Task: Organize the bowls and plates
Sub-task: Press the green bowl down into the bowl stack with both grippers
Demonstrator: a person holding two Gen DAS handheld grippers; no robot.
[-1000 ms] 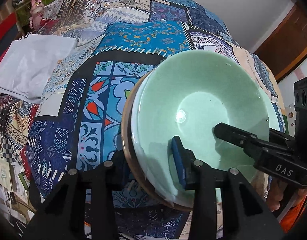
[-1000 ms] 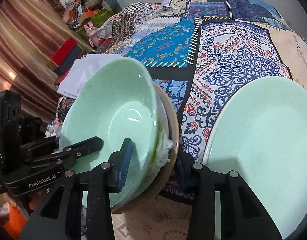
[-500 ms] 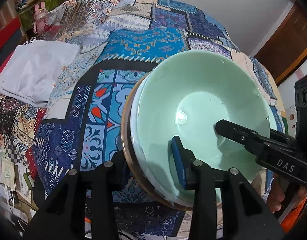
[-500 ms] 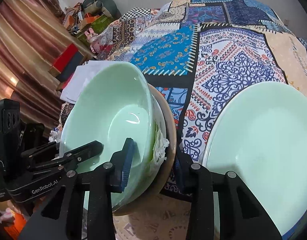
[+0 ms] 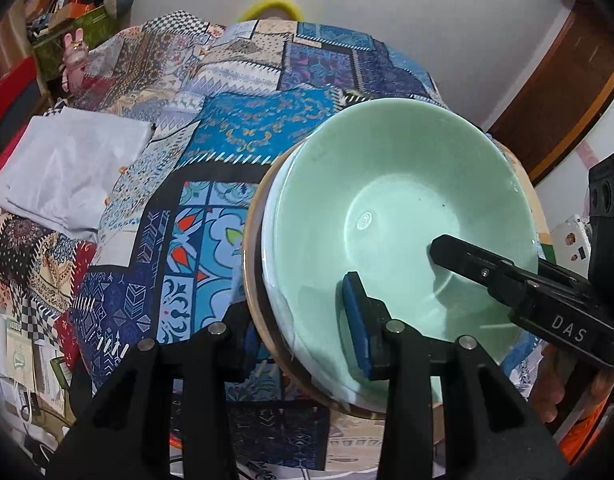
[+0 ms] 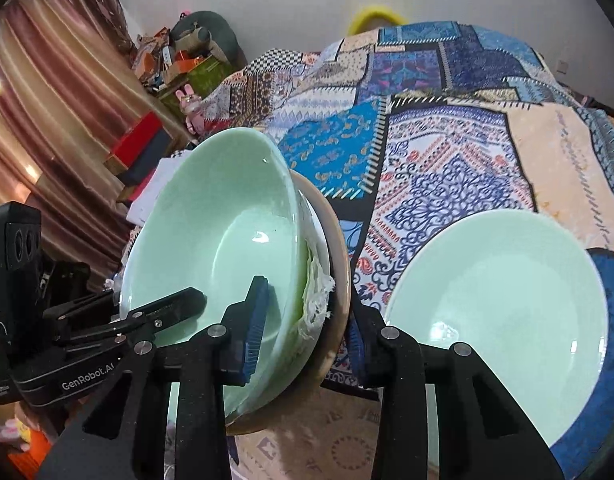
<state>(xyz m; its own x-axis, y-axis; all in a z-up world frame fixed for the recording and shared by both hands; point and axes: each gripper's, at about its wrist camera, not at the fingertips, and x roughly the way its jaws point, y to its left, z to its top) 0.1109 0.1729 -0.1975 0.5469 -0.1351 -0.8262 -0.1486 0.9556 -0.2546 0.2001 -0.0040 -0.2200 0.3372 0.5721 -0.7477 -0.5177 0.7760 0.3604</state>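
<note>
A pale green bowl [image 5: 387, 220] sits nested in a tan wooden dish [image 5: 253, 264], with torn white paper [image 6: 317, 300] between them. The stack is held tilted above the quilt. My left gripper [image 5: 299, 328] is shut on the stack's left rim, its blue pad inside the bowl and its other finger outside. My right gripper [image 6: 305, 332] is shut on the opposite rim in the same way. Each gripper shows in the other's view, reaching into the green bowl [image 6: 227, 240]. A pale green plate [image 6: 495, 320] lies flat on the quilt to the right.
A patchwork quilt [image 5: 247, 140] covers the bed. A folded white cloth [image 5: 67, 168] lies at its left. Boxes, a pink rabbit toy [image 5: 75, 64] and curtains [image 6: 47, 120] stand beyond the left side. A wooden door [image 5: 567, 100] is at the right. A hand [image 5: 555, 392] holds the right gripper.
Both grippers have risen together with the stack in their grip. The quilt and the green plate now look farther below, and more of the wall shows.
</note>
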